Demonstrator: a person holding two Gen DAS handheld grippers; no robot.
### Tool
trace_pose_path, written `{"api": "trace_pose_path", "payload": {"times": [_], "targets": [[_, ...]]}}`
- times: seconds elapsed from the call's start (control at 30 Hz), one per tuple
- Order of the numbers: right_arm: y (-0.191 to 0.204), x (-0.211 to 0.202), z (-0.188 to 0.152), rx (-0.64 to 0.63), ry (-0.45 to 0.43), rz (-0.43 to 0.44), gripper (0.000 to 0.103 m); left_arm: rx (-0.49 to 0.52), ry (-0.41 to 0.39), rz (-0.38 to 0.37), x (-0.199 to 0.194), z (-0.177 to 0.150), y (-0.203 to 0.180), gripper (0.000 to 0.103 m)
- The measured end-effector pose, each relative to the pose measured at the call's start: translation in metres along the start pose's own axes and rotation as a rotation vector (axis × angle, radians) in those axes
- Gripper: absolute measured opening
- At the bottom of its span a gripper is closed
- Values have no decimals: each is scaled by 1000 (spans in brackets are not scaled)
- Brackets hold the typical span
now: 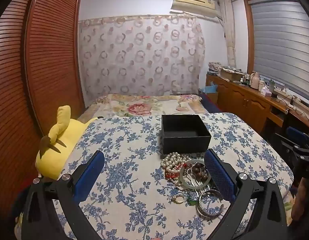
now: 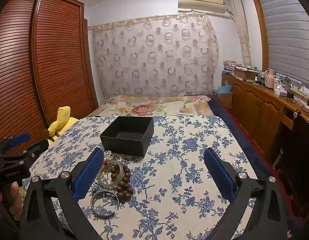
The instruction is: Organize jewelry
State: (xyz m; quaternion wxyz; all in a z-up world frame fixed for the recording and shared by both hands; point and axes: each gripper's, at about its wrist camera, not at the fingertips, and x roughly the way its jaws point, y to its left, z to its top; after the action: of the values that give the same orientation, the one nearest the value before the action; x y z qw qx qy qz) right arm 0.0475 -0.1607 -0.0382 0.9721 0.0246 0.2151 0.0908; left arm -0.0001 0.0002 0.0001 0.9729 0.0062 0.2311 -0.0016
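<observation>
Item: black box (image 1: 185, 134), open-topped, empty inside, on blue-floral cloth (image 1: 122, 172); landmark for all below

Jewelry heap (image 1: 191, 177): touching the box's near wall, running from it toward the cameras. Pearl strand (image 1: 174, 160) nearest the box; pale bangle (image 2: 110, 175) and brown wooden beads (image 2: 124, 184) next; silver bangle (image 2: 104, 202) farthest.

Left gripper (image 1: 154, 177): spread wide, empty; heap under its right finger.

Right gripper (image 2: 153, 177): spread wide, empty; heap under its left finger.

Judgement: neither hand clearly nearer.

Writing: a small print on the other gripper's body, unreadable
</observation>
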Motion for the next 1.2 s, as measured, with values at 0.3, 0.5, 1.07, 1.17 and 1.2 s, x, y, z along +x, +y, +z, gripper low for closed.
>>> {"api": "trace_pose_path", "payload": {"times": [0.3, 0.5, 1.07, 1.17, 1.2], "targets": [[1, 1, 0, -3, 10, -2, 101, -3, -3, -3, 0, 0, -2, 97], [1, 0, 0, -4, 8, -1, 101, -1, -10, -4, -5, 6, -4, 97], [1, 1, -1, -3, 9, 1, 101, -7, -31, -15, -8, 5, 0, 97], [1, 1, -1, -2, 9, 1, 101, -8, -32, -12, -8, 4, 0, 97], [2, 1, -1, -3, 10, 1, 101, -6, -33, -12, -8, 5, 0, 97]]}}
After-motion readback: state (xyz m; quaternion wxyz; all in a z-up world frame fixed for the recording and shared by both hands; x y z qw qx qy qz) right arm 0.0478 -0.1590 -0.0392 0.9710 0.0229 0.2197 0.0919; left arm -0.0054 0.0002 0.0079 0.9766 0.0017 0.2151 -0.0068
